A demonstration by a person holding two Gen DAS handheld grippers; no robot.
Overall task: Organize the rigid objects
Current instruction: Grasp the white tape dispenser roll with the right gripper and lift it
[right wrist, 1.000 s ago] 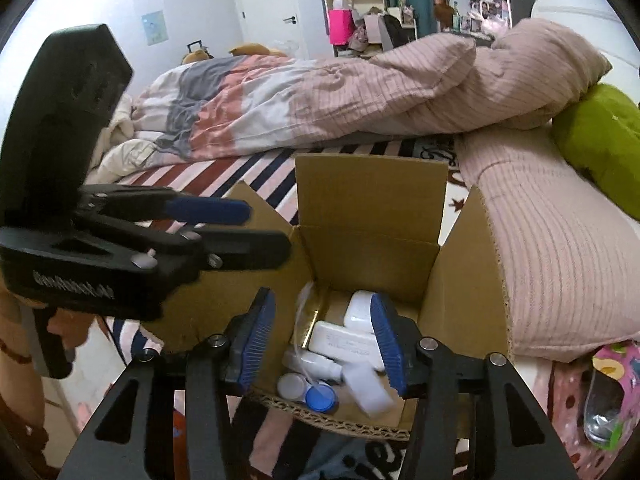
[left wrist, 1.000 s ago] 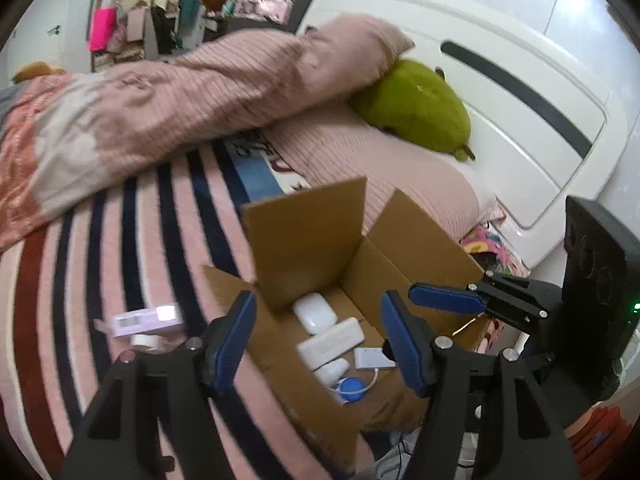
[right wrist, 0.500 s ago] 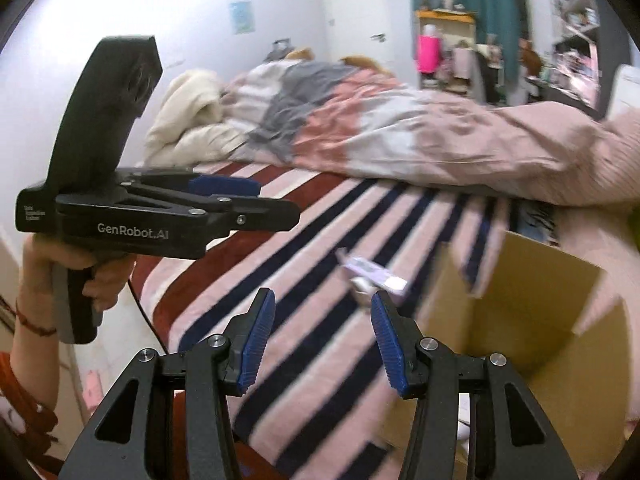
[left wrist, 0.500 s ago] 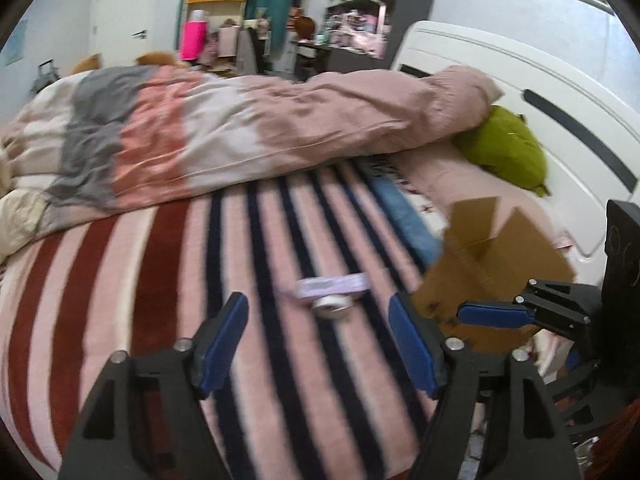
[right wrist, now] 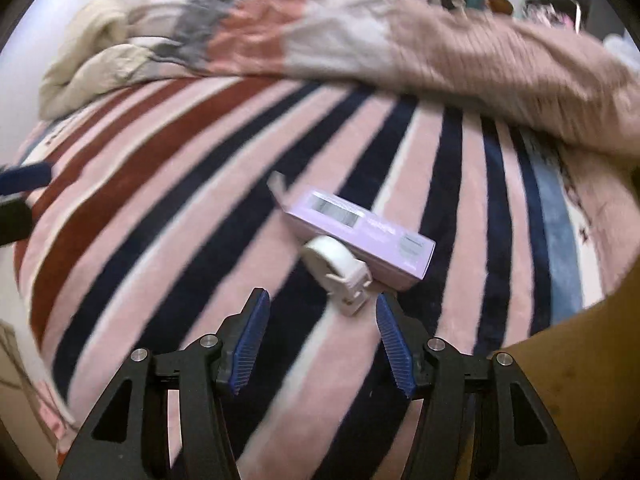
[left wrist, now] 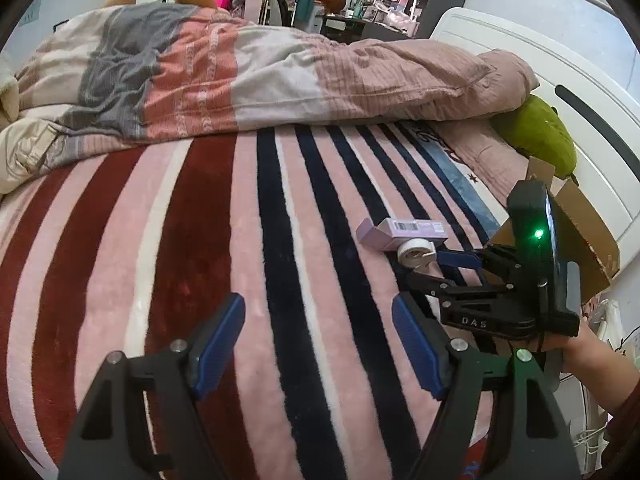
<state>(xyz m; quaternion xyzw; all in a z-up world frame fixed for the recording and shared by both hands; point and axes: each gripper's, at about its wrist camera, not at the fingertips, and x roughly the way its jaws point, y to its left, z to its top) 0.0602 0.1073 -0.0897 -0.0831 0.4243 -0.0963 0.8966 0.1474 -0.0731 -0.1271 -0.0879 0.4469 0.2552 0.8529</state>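
Observation:
A lilac carton [right wrist: 356, 228] lies on the striped blanket with a white tape dispenser [right wrist: 338, 274] touching its near side. My right gripper [right wrist: 322, 332] is open and empty, just short of the dispenser. In the left wrist view the carton [left wrist: 404, 232] and the dispenser [left wrist: 416, 254] lie at the right, with the right gripper [left wrist: 460, 272] beside them. My left gripper [left wrist: 318, 340] is open and empty over bare blanket, left of both objects. The cardboard box [left wrist: 584, 240] stands behind the right gripper, its contents hidden.
A bunched quilt [left wrist: 260, 72] runs across the far side of the bed. A green plush toy [left wrist: 536, 136] lies by the white headboard [left wrist: 580, 92]. The box flap [right wrist: 580, 380] fills the lower right of the right wrist view. The striped blanket [left wrist: 200, 240] covers the bed.
Both grippers have swung away from the box toward the carton and dispenser. The right gripper has closed in on the dispenser. Both stay open.

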